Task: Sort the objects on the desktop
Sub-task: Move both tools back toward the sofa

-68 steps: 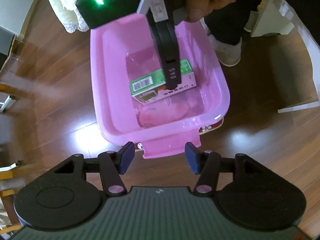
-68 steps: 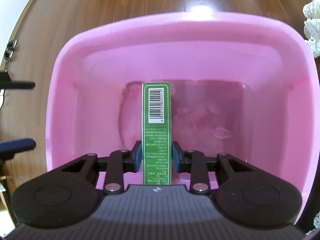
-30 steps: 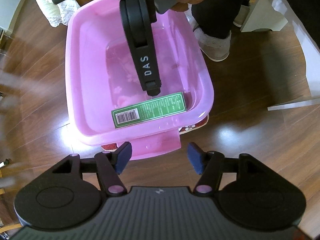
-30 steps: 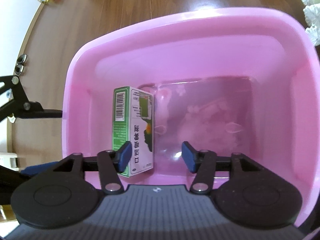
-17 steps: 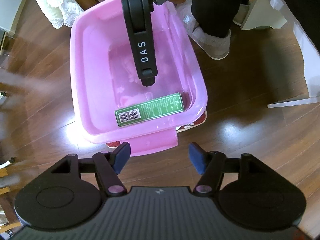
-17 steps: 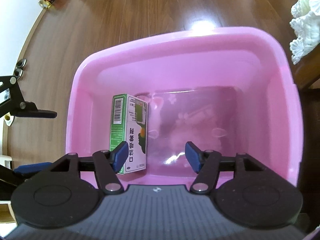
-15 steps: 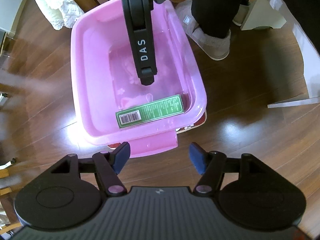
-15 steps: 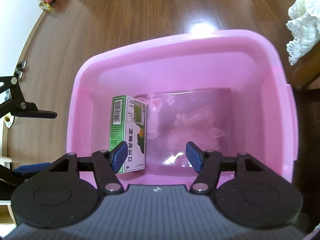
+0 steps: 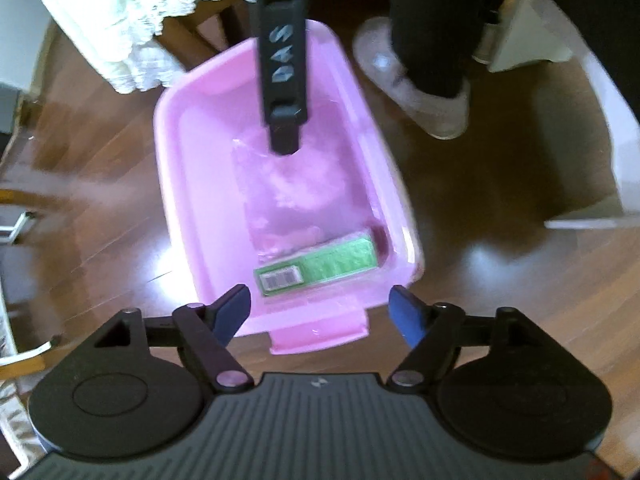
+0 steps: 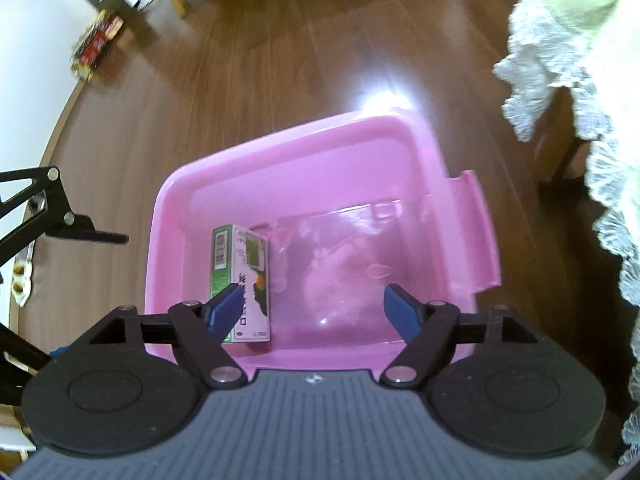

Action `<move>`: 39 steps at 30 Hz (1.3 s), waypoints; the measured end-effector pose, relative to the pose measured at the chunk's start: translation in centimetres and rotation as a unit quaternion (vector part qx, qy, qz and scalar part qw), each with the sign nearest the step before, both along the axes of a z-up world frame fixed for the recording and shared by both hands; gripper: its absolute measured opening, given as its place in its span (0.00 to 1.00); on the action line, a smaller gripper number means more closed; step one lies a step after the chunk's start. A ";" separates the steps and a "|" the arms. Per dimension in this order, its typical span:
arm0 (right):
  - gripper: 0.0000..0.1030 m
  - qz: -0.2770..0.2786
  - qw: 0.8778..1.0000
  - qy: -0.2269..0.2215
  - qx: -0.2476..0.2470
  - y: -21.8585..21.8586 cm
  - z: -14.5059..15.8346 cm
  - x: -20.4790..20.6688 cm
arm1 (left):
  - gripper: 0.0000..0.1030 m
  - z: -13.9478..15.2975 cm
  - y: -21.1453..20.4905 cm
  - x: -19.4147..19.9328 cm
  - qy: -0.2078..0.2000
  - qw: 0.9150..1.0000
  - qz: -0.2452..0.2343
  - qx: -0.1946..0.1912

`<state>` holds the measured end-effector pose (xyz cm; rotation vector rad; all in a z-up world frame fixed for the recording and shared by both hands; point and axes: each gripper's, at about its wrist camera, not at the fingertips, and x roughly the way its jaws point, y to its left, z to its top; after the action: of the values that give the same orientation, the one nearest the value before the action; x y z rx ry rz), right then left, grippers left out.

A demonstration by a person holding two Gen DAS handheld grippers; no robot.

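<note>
A pink plastic bin (image 9: 176, 184) (image 10: 280, 152) stands on the wooden floor. Inside it a green and white carton (image 9: 316, 266) (image 10: 240, 280) with a barcode lies against one wall. My right gripper (image 10: 316, 306) is open above the bin's near rim, nothing between its blue pads; in the left wrist view it shows as a black finger (image 9: 284, 80) marked DAS hanging over the bin. My left gripper (image 9: 320, 312) is open too, held above the bin's tab handle, empty.
A table with a lace-edged cloth (image 9: 120, 28) (image 10: 580, 80) stands beside the bin. A person's legs and slipper (image 9: 424, 100) are at the bin's far side. White furniture (image 9: 600, 128) sits to the right. Small items (image 10: 96, 46) lie by the wall.
The right gripper let go of the carton, which now lies in the bin, and has since risen away. Both cameras have pulled back, so the bin looks smaller.
</note>
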<state>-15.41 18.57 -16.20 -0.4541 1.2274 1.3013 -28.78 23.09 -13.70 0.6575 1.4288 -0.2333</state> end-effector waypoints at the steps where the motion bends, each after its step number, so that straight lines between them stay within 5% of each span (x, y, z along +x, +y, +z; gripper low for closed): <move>1: 0.77 -0.008 1.000 -0.003 0.005 -0.4 0.3 0.3 | 0.76 0.0 0.1 0.4 -0.004 1.000 0.012 0.007; 9: 0.82 -0.078 0.996 -0.019 0.047 -3.9 2.8 2.5 | 0.91 1.0 0.4 3.4 -0.083 0.993 0.088 0.019; 16: 0.85 -0.137 0.981 -0.093 0.105 -7.1 5.9 3.5 | 0.99 2.3 -0.1 5.3 -0.141 0.982 0.122 0.014; 27: 0.92 -0.280 0.926 -0.155 0.198 -15.0 11.4 9.8 | 0.99 6.6 -2.6 11.0 -0.212 0.971 0.108 0.011; 39: 0.95 -0.406 0.867 -0.215 0.194 -25.8 13.6 20.2 | 0.99 10.4 -9.6 24.7 -0.303 0.950 0.055 -0.044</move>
<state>4.78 -7.28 -2.60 0.0853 0.6215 0.6255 -4.07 13.45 -3.28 0.5132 0.8522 0.0002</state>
